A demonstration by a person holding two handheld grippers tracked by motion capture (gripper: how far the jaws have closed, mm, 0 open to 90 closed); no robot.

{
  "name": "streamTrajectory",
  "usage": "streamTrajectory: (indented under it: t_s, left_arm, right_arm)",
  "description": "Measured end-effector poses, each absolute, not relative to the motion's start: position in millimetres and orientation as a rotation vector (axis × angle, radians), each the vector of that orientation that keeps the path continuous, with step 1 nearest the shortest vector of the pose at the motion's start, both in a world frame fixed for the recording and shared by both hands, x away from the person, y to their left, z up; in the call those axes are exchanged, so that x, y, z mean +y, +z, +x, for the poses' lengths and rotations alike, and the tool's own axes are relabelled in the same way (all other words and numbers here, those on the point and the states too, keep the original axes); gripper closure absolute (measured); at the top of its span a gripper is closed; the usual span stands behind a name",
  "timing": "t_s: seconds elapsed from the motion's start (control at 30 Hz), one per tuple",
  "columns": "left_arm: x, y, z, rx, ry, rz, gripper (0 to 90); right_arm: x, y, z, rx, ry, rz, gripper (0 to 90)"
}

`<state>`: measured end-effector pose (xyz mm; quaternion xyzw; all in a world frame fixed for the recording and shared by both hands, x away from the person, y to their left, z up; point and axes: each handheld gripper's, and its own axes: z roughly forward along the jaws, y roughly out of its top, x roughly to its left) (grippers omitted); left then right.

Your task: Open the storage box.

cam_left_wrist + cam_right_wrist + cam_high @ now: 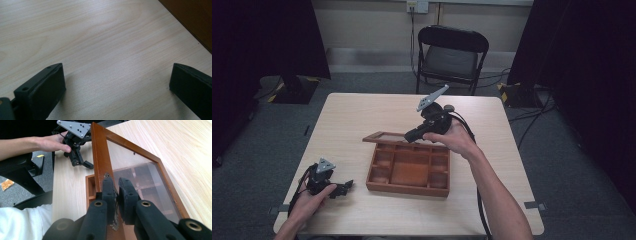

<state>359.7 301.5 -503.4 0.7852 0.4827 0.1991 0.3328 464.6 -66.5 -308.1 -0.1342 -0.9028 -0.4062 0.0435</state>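
Grey carpeted room w/ a folding chair (pixel 451 52) beyond a pale wood table (pixel 357 110). Wooden box (pixel 408 170) sits mid-table, its glass lid (pixel 140 172) raised at the far side. Right tool (pixel 117 188) is clamped narrow on the lid's ornate clasp (pixel 108 175); left tool (pixel 343 188) rests near-left, jaws wide, empty. Prob. best to swing the lid slowly about its hinge, w/o twisting
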Motion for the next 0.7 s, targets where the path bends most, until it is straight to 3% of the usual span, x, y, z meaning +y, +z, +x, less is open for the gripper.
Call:
streamTrajectory:
  t_s: [0.7]
  left_arm:
    - [301.5, -503.4, 359.7, 1.261, 0.519, 2.05, 0.0]
  right_arm:
    - [-64.2, -308.7, 465.5, -2.759, -1.236, -0.395, 84.2]
